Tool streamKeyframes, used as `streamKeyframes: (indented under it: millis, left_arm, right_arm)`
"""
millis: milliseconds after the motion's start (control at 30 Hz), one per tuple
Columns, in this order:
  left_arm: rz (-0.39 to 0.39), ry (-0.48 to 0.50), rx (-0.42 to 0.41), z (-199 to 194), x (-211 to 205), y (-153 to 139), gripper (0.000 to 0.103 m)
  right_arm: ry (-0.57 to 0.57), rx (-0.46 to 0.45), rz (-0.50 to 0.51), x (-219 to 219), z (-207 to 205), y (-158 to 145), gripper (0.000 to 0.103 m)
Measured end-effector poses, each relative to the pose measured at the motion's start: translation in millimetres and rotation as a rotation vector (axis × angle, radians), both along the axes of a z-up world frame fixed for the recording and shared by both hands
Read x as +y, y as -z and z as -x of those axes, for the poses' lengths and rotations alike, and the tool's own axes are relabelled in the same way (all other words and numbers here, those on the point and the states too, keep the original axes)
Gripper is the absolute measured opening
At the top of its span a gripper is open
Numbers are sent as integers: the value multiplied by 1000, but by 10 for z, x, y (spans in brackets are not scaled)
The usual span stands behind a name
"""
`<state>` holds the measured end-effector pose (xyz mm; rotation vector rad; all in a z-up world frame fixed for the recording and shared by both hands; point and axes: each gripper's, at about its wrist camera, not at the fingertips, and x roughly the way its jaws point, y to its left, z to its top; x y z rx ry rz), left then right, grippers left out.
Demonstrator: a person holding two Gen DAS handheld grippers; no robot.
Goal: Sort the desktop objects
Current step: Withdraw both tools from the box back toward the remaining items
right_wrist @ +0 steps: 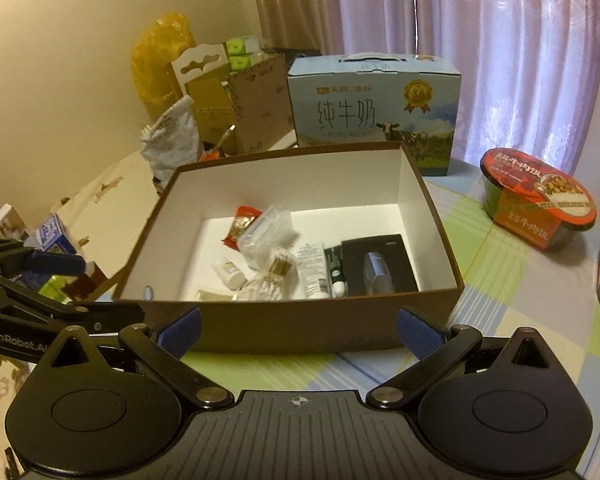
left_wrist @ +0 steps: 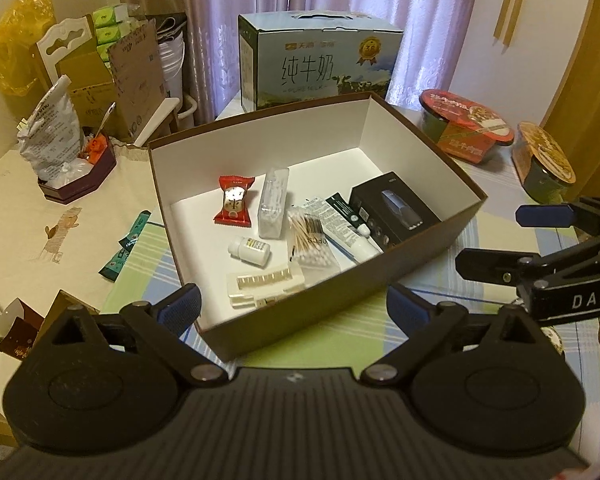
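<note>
The brown cardboard box (left_wrist: 332,280) with a white interior sits open-topped on the surface (left_wrist: 340,344), which is covered with a checked cloth.

Contents of the box, left to right:
- red snack packet (left_wrist: 234,201), near the left wall;
- clear plastic case (left_wrist: 273,202), just beside the packet;
- white pill bottle (left_wrist: 249,251), lying on its side;
- bag of cotton swabs (left_wrist: 310,240), next to the bottle;
- white tube (left_wrist: 342,226) and a dark green tube (left_wrist: 346,210), side by side;
- black product box (left_wrist: 394,210), against the right wall;
- white plastic strip pieces (left_wrist: 266,284), nearest the front wall.

Outside the box: a milk carton case (left_wrist: 320,62) stands behind it. Two instant-meal bowls (left_wrist: 466,126) rest to the right. Green sachets (left_wrist: 126,248) lie on the surface to the left.

Left gripper (left_wrist: 294,306): held low in front of the box's near wall, jaws spread wide, grasping nothing.

Right gripper (right_wrist: 298,330): also in front of the near wall, jaws spread wide and empty. In the left wrist view it appears at the right edge, beside the box's right front corner, fingers apart.
</note>
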<state>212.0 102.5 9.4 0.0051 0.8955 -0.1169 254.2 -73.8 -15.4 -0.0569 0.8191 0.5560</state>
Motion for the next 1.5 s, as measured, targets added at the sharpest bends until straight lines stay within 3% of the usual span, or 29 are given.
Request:
streamKeyframes:
  millis: [367,700,1500]
  left_arm:
    - [-4,21,-11,431,-132,-23,98]
    - [-7,52,31,702,-280,129,98]
    - [-14,179,164,880,-646,650,98]
  right_arm:
    - [11,-12,-36,-162,530,-58,101]
    - [39,10,-29,-395,957,46,101]
    - [282,175,1,-1088,1496,521,101]
